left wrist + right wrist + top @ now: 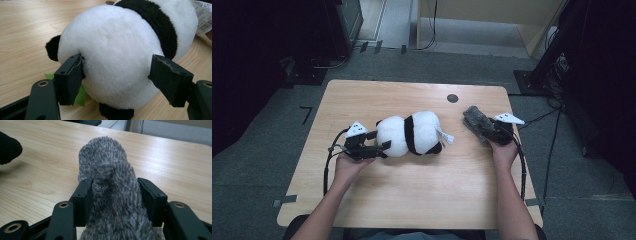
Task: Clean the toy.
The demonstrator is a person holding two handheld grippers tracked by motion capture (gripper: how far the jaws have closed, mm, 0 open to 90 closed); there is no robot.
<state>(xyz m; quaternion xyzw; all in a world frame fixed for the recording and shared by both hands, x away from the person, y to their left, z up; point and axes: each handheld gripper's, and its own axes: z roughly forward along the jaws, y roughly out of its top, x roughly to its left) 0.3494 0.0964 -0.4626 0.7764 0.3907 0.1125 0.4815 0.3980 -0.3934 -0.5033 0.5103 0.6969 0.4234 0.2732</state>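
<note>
A black-and-white panda plush [412, 132] lies on its side in the middle of the wooden table [412, 195]. My left gripper [379, 143] is shut on its white head end. In the left gripper view the pads [71, 72] press into the head's fur [117, 50] from both sides, and a green felt piece [80, 96] shows underneath. To the right lies a grey furry toy [476, 120]. My right gripper [488, 133] is shut on its near end. In the right gripper view both pads [83, 195] squeeze the grey fur [112, 177].
A paper tag [446, 136] sticks out of the panda toward the grey toy. A small dark round hole [452, 98] sits near the table's far edge. A black plush paw [8, 147] shows at the left of the right gripper view. Cables and dark stands surround the table.
</note>
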